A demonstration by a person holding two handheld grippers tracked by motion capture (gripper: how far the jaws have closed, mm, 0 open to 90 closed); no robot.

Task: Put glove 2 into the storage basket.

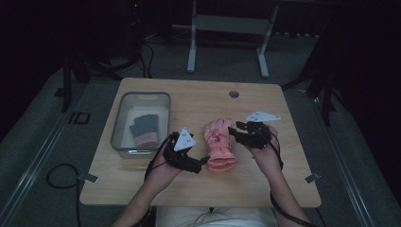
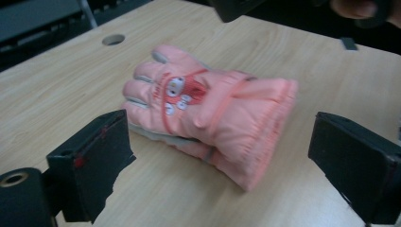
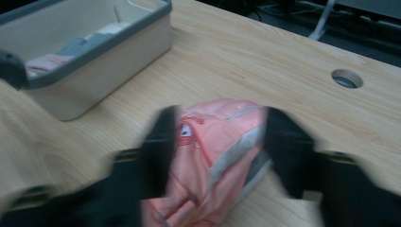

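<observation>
Where it lies, pink glove (image 2: 208, 116) with grey fingertips

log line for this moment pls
right claw: closing on pink glove at finger end | left claw: open, facing cuff, not touching | bin: holds dark glove

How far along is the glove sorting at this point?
One dark-fingered glove already lies in the grey bin. In hand: the right tongs straddle the finger end of the pink glove; the left tongs stand open beside its cuff. Left: moving it into the bin.
</observation>
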